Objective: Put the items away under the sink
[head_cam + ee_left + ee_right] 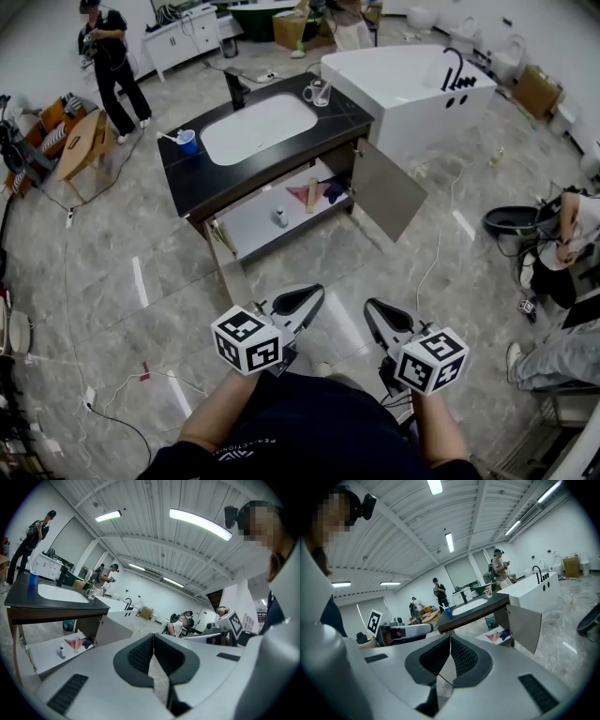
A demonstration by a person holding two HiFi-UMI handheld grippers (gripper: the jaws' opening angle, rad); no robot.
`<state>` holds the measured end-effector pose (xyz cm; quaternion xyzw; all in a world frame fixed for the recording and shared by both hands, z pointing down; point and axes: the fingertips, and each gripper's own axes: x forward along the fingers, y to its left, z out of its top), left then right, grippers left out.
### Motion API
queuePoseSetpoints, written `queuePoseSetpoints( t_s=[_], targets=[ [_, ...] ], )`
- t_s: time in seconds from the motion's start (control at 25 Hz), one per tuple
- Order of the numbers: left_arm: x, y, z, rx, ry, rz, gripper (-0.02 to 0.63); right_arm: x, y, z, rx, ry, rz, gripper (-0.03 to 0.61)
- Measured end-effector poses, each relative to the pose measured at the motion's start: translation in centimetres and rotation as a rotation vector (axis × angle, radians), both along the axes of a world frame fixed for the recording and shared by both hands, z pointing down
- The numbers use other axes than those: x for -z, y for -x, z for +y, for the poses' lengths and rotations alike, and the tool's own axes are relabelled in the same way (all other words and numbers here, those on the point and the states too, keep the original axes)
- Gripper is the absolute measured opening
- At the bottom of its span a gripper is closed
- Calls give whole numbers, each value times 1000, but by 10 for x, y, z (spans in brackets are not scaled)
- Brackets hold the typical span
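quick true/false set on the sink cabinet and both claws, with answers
1. The left claw and right claw are both shut and empty. True.
2. The cabinet door under the sink is closed. False: the cabinet door stands wide open.
3. A blue cup stands on the black countertop. True.
4. The shelf under the sink has nothing on it. False: a small bottle and a pink cloth are among the things on the shelf.
5. The glass mug sits inside the basin. False: the glass mug stands on the countertop beside it.
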<state>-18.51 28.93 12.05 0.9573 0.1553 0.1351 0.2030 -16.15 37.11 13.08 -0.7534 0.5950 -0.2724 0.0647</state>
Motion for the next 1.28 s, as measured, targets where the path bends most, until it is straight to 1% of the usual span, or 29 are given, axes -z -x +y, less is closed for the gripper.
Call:
queuePoseSetpoints(
  t_s=[0.28,0.6,0.92,1.04,1.12,1.28],
  targets=[
    [7,-16,6,-21,-10,41,9,0,-15,5,-10,-12,-1,35],
    [2,-47,-6,-39,2,37,9,0,-39,-7,-28,-12,0,35],
    [-4,-86,-31,-71,-15,12,9,-4,-80,-36,-41,13,-14,35],
    [-5,-99,-46,-61,17,-2,9,-2,-91,-51,-35,17,-18,35],
    [-4,-109,-56,-59,31,0,9,-1,-100,-60,-31,22,-17,35],
    [-1,-123,-73,-68,20,22,9,-3,-118,-80,-27,32,-14,35]
  ],
)
